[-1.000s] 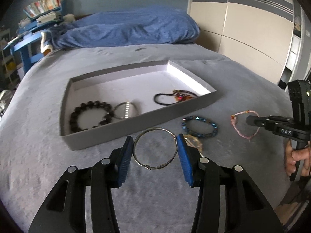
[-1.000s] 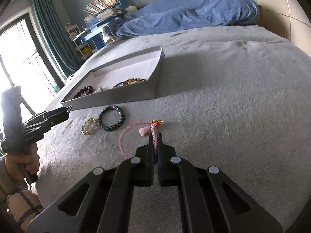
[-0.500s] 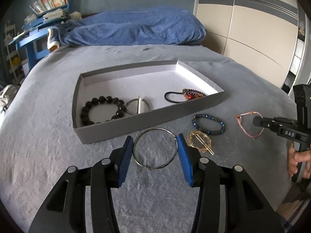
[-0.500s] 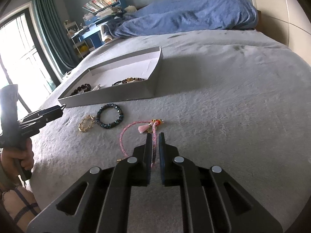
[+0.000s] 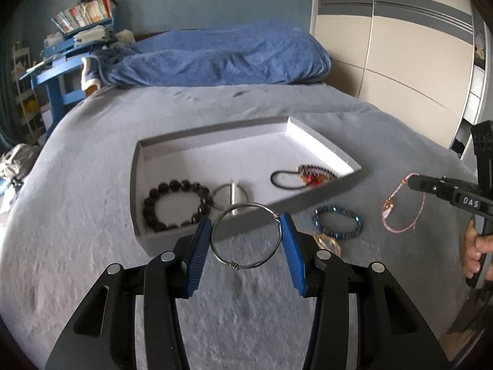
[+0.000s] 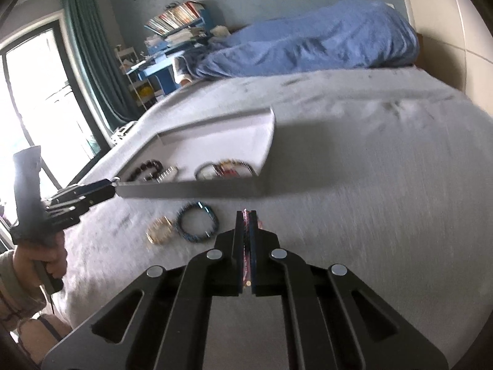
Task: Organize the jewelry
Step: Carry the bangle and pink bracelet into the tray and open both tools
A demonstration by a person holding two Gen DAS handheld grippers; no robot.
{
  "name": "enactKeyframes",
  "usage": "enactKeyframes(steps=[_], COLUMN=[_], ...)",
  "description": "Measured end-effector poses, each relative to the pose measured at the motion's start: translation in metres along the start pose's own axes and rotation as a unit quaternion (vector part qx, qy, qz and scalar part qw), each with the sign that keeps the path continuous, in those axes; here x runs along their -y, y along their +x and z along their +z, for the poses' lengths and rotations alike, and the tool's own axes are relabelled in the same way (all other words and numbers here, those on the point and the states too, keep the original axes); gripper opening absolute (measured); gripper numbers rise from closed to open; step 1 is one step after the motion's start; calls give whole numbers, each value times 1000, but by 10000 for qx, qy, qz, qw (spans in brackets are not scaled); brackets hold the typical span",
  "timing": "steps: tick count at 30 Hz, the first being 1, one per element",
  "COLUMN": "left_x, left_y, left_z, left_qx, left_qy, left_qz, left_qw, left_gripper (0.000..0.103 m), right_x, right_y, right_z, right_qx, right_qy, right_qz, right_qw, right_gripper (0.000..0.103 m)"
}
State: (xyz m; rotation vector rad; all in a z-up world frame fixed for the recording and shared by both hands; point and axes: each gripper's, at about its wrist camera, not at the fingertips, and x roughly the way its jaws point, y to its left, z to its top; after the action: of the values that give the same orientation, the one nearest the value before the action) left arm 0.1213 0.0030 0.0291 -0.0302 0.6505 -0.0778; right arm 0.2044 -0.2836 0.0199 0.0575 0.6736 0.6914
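My left gripper [image 5: 246,234] is shut on a silver wire bangle [image 5: 246,265] and holds it above the front wall of the grey tray [image 5: 246,226]. The tray holds a black bead bracelet [image 5: 177,203], a silver ring piece [image 5: 232,192] and a black hair tie with red beads [image 5: 303,177]. My right gripper [image 6: 246,219] is shut on a pink cord bracelet [image 5: 400,206], lifted off the bed right of the tray. A blue bead bracelet [image 5: 337,222] and a gold bracelet [image 6: 160,231] lie on the bed in front of the tray.
The tray sits on a grey bedspread [image 5: 92,215]. A blue duvet [image 5: 215,58] lies at the bed's far end. A blue shelf with books [image 5: 77,30] stands at the back left, wardrobe doors [image 5: 400,46] at the right, a window with green curtain [image 6: 61,77] beyond.
My left gripper has risen and moved toward the tray with the bangle. My right gripper has closed on the pink bracelet and lifted it off the bed.
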Motion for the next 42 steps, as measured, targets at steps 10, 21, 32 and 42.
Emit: enactKeyframes(steps=[10,21,32,42], left_x=[-7,-10,-16,-19], left_y=[13,35,61,95], left_z=[26,33,47,54], left_qx=[60,2,-87,-438], left_qy=[-45,-145,-178,-130], left_qz=[146,163,367,522], left_qw=[9999,9998,9991,9976], left_gripper=[47,47,47,48], right_x=[-32,-47,-60,-55], right_y=[12,51,95,148], right_z=[58,79,99,87], right_qx=[123,-85,-269,-1062], right_qy=[-418,-637,-825,-972], right_qz=[243,179,163,-238], right_qw=[9988,9978,9961,9893], right_gripper=[3,3,3,3])
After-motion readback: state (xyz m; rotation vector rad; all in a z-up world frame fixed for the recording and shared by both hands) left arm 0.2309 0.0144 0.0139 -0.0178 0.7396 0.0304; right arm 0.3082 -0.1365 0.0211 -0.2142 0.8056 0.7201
